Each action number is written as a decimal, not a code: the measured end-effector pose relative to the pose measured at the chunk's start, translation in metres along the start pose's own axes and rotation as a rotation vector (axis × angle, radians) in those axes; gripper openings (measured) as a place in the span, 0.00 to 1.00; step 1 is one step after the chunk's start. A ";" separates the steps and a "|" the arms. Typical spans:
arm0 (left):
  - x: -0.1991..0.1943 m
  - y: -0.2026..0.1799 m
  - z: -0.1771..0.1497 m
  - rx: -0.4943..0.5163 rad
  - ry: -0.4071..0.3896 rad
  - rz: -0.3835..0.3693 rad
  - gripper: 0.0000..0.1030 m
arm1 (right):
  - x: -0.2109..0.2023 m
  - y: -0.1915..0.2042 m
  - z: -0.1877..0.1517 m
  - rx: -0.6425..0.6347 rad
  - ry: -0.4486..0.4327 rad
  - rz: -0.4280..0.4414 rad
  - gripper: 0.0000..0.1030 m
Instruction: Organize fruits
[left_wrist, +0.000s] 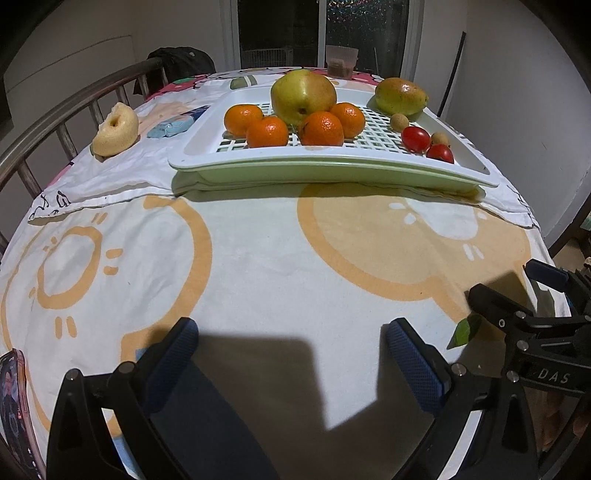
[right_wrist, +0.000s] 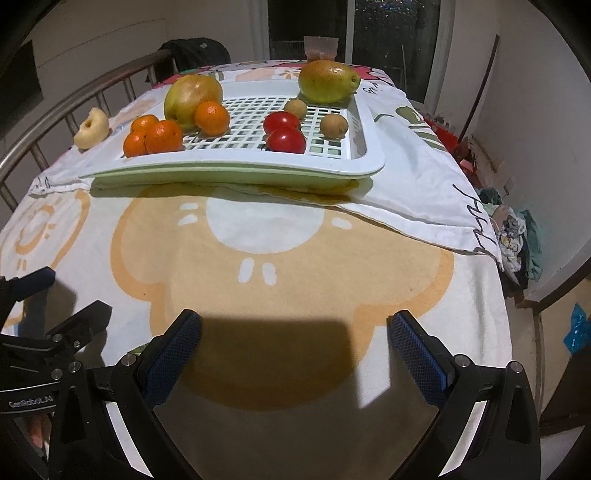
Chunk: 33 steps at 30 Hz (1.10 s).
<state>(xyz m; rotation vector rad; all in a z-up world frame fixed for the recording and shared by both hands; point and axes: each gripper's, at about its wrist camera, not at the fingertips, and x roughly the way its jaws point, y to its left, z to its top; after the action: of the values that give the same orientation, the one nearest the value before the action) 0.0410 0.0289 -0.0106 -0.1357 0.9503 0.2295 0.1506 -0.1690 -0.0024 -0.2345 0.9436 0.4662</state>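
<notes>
Left gripper (left_wrist: 291, 354) fingers wide apart, holding nothing, white "DAS" letters on right gripper (right_wrist: 295, 347), its fingers also apart, white slotted plastic tray (left_wrist: 332, 160) on the counter, four round oranges (left_wrist: 267, 131) left, big yellow-green apple (left_wrist: 303, 96), two shiny red tomatoes (left_wrist: 416, 138) right.

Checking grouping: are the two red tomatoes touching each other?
Touching. Right wrist view: the nearer tomato overlaps the farther tomato, no gap between them.
</notes>
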 end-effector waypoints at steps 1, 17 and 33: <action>0.000 0.000 0.000 0.000 0.000 0.000 1.00 | 0.000 -0.001 0.000 0.002 0.000 0.002 1.00; 0.001 -0.001 0.001 0.000 0.001 0.003 1.00 | 0.000 -0.001 0.001 0.002 0.001 0.001 1.00; 0.000 0.003 -0.001 -0.012 0.000 0.010 1.00 | 0.001 0.001 -0.001 0.007 0.002 -0.007 1.00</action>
<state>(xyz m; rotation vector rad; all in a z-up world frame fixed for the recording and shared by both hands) 0.0396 0.0321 -0.0111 -0.1425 0.9502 0.2443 0.1499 -0.1686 -0.0038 -0.2320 0.9456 0.4566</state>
